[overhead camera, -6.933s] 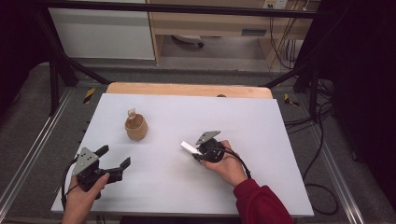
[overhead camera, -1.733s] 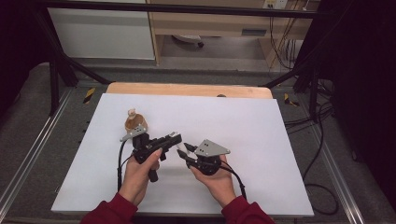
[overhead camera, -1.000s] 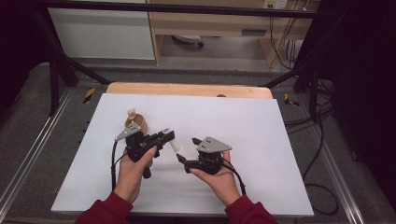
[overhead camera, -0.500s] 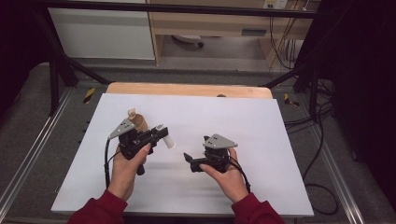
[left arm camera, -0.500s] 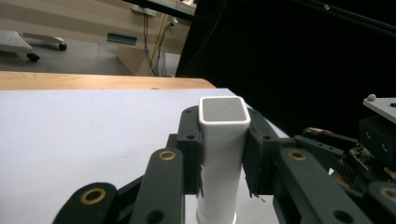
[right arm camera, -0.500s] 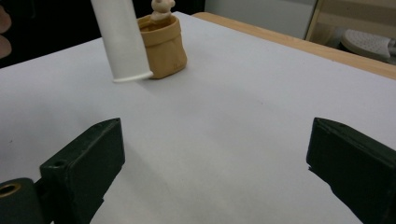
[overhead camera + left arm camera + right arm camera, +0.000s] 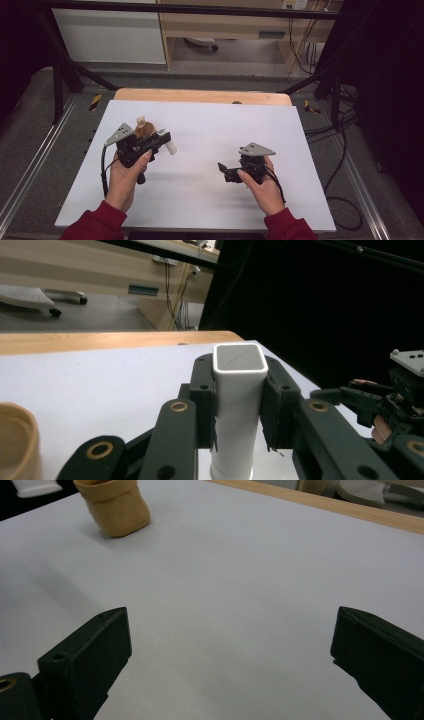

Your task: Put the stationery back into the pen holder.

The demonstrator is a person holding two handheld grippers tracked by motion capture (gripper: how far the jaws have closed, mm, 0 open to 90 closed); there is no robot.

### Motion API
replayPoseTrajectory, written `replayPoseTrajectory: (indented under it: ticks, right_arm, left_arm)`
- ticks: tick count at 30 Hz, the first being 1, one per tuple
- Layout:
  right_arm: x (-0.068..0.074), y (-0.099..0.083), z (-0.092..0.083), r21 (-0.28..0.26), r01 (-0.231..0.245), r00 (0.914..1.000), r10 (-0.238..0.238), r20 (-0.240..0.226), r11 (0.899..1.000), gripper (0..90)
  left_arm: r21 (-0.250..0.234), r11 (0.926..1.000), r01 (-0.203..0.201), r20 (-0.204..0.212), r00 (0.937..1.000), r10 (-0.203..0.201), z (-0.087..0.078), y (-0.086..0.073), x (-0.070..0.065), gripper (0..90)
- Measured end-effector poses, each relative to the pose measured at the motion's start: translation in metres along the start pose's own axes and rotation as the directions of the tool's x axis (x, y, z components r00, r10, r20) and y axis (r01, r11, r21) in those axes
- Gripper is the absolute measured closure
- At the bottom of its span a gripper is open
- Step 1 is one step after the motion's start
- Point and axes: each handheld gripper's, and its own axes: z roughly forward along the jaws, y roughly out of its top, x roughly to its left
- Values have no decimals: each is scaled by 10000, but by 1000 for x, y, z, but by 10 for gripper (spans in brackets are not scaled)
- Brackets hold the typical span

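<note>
Looking down from the high view, the left claw (image 7: 162, 141) grips a white rounded-square plastic tube (image 7: 170, 146) above the white-topped bench (image 7: 210, 200), just in front of a small tan wicker basket (image 7: 143, 128) that its body partly hides. Well apart to the right, the right claw (image 7: 223, 171) hovers low with nothing in it; its jaws have just been opening. Wide bare bench lies between the two hands and on toward the far wooden edge (image 7: 200, 96).

Riding on the left claw, its own view shows what the high view cannot: the pads pressed flat on two sides of the tube (image 7: 239, 405), hollow end forward (the basket rim (image 7: 17, 440) sits at lower left).

Seen from the right claw view, both jaws stand wide over bare bench, the basket (image 7: 114, 507) far ahead at upper left.
</note>
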Motion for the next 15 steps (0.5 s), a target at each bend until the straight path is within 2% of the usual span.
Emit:
replayPoseTrajectory:
  ticks: [5, 11, 15]
  right_arm:
    - [-15, -7, -10, -126, -318, 9979, 324, 565, 9994, 32]
    - [-29, -15, -22, -197, -622, 9939, 637, 900, 9979, 29]
    - [-37, -23, -31, -156, -846, 9905, 858, 1077, 9963, 28]
  left_arm:
    - [-86, 9999, -79, -151, 9999, 78, -5, 7, 3, 710]
    - [-189, 9996, -199, -374, 9991, 192, -11, 15, 9, 710]
    - [-182, 9987, -472, -567, 9973, 461, -15, 22, 13, 710]
